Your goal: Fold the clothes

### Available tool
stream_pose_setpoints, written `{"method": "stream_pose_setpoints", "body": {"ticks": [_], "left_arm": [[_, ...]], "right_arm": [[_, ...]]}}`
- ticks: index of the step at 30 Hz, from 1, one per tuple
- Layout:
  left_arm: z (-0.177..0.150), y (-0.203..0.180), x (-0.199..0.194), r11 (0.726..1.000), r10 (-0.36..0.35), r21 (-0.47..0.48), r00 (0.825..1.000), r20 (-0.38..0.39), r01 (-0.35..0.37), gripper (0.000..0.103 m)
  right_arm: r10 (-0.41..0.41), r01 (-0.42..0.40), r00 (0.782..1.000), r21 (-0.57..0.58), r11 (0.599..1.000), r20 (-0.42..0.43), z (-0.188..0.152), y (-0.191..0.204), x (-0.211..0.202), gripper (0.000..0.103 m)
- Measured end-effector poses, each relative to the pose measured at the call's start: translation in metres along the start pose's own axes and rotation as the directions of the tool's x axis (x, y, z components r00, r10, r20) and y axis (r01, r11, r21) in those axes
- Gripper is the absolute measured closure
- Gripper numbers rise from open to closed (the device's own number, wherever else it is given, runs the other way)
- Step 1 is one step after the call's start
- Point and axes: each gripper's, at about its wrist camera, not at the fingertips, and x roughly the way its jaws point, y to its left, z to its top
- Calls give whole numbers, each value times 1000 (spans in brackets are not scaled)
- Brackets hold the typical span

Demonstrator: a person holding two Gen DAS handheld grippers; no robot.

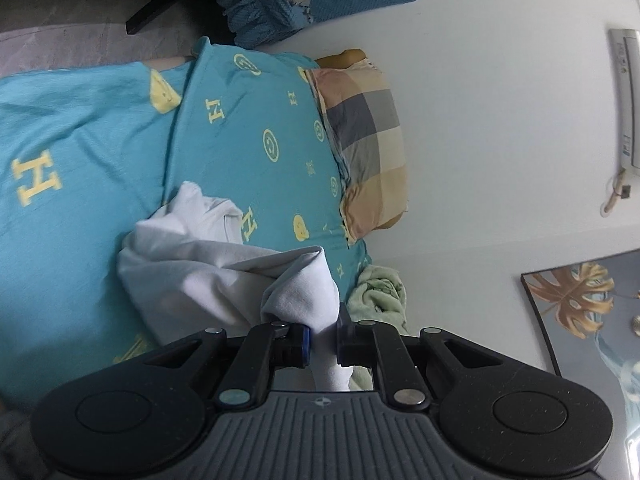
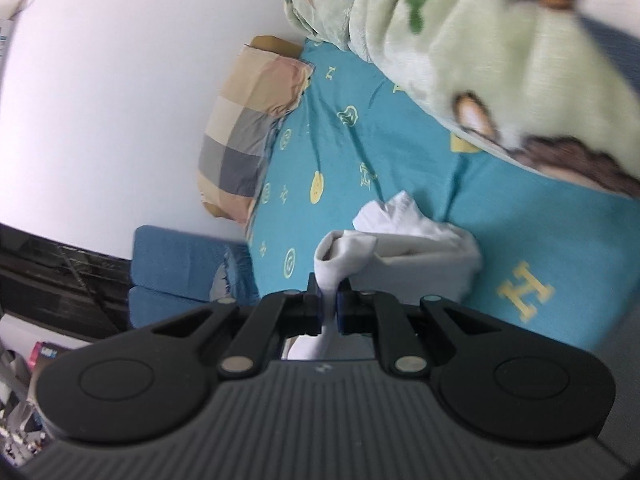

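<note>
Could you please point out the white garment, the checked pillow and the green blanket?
white garment (image 1: 192,276): left wrist view, its bunched middle.
checked pillow (image 1: 364,136): left wrist view, its grey squares.
green blanket (image 2: 480,52): right wrist view, its upper fold.

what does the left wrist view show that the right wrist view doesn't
Only the left wrist view shows the framed leaf-print picture and the white wall air conditioner. Only the right wrist view shows the large pale green fleece blanket spread wide, and a dark shelf. Both show the white cotton garment pinched in closed jaws, the teal patterned bedsheet and the checked pillow.
</note>
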Motion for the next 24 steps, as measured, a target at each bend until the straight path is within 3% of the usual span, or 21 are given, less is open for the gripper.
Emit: {"method": "stream_pose_setpoints", "body": {"ticks": [5, 14, 19, 24], "left_arm": [[34, -4, 71, 996, 83, 26, 997, 5, -83, 91], [80, 32, 181, 973, 203, 124, 978, -47, -196, 91], [83, 47, 214, 954, 229, 207, 973, -39, -216, 91], [78, 38, 221, 927, 235, 307, 972, -22, -217, 90]], "right_arm": [[-67, 67, 998, 13, 998, -21, 25, 10, 71, 93], [-161, 162, 983, 8, 987, -88, 52, -11, 182, 93], [-169, 164, 981, -59, 985, -96, 61, -27, 222, 93], [-158, 144, 982, -138, 980, -101, 61, -31, 236, 91]]}}
